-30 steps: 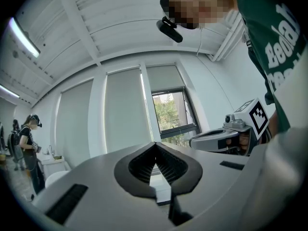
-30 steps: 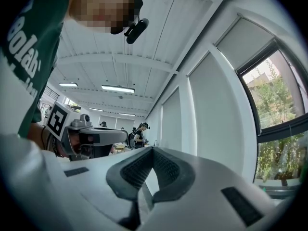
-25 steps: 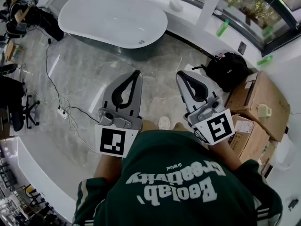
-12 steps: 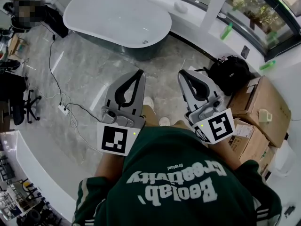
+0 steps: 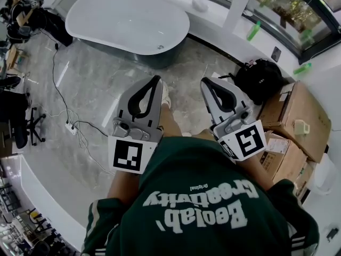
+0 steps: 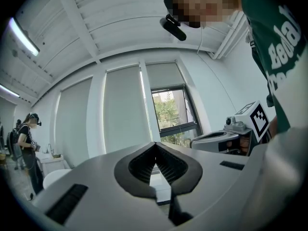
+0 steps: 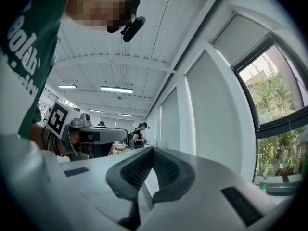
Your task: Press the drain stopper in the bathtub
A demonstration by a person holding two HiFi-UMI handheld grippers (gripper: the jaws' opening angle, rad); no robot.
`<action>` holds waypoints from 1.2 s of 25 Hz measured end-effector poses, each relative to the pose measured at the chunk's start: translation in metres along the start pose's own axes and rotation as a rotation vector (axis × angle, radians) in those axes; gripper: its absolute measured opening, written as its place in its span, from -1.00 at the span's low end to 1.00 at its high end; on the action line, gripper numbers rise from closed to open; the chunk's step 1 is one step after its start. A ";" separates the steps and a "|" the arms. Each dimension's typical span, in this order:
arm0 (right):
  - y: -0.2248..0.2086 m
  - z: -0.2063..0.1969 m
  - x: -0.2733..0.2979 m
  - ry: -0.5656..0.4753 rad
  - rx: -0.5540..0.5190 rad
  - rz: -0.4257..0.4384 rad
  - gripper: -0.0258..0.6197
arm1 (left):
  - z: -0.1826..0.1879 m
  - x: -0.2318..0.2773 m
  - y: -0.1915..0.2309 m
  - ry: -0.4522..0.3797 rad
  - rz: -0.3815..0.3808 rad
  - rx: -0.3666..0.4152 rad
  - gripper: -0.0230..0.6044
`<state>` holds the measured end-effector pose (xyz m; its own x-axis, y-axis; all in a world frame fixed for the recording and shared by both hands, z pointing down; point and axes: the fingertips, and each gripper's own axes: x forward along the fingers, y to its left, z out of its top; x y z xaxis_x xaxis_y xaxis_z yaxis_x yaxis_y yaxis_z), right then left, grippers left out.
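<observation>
Stepping forward compared with a second ago: planting a white shoe well ahead, just beside the tip of the left gripper, instead of tucking it back near the shirt hem as before. Seeing the bathtub back at about the same spot as a second ago, at 11 o'clock of the grippers, after a slight drift half a second ago.

Holding both grippers side by side in front of the chest, pointing toward 12 o'clock, marker cubes toward the body. Carrying the right gripper at 3 o'clock of the left one, apart from it. Pressing the left gripper's fingers together, tips touching, pinching nothing. Doing the same with the right gripper's fingers.

Leaving the drain stopper untouched, sitting inside the bathtub near its 5 o'clock end, well apart from both grippers.

Facing an open stretch of marble floor between the grippers and the bathtub's near rim. Skirting a cable and a power strip at 9 o'clock. Passing a black backpack at 2 o'clock and cardboard boxes at 3 o'clock, near the right gripper.
</observation>
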<state>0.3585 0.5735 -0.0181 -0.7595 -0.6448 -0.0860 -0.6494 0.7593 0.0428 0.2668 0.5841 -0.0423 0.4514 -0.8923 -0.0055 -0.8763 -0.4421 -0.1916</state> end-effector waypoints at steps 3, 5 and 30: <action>-0.008 -0.007 0.005 0.003 0.001 -0.014 -0.89 | -0.007 0.009 0.004 0.002 -0.009 0.005 -0.91; -0.012 -0.013 0.009 0.004 -0.001 -0.021 -0.89 | -0.012 0.014 0.007 -0.002 -0.015 0.003 -0.91; -0.138 -0.040 0.300 0.051 -0.065 -0.087 -0.89 | -0.081 0.210 0.269 0.085 -0.027 0.141 -0.91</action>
<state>0.2188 0.2721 -0.0104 -0.7004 -0.7126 -0.0418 -0.7124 0.6942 0.1024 0.1124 0.2703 -0.0153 0.4533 -0.8875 0.0832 -0.8291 -0.4540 -0.3262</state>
